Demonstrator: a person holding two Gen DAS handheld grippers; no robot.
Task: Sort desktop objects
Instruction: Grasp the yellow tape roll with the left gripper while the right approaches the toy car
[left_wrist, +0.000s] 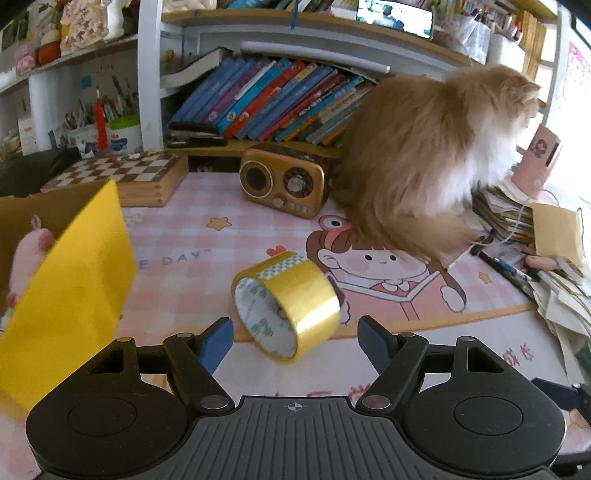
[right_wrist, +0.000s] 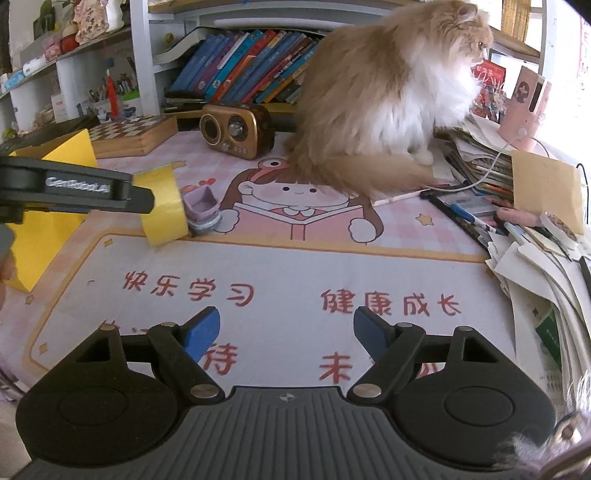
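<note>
Lying on its side at lower centre of the left wrist view, the yellow tape roll rests on the pink desk mat, between and just beyond the spread blue fingertips of the left gripper; the jaws stand wide apart, touching nothing. A yellow box flap fills the left edge, close beside the left finger, with a pink plush toy behind it. Upper right of that frame: a fluffy orange-and-white cat sits on the mat, its tail reaching toward the tape. A brown retro radio stands at centre, a chessboard box left of it, a leaning row of books on the shelf behind.

Right wrist view: the right gripper hangs open over printed characters on the mat, nothing between its fingers. Mid-left, the left gripper's black arm partly hides the tape roll; a small purple object sits just beside the roll. A heap of papers and pens crowds the right edge.
</note>
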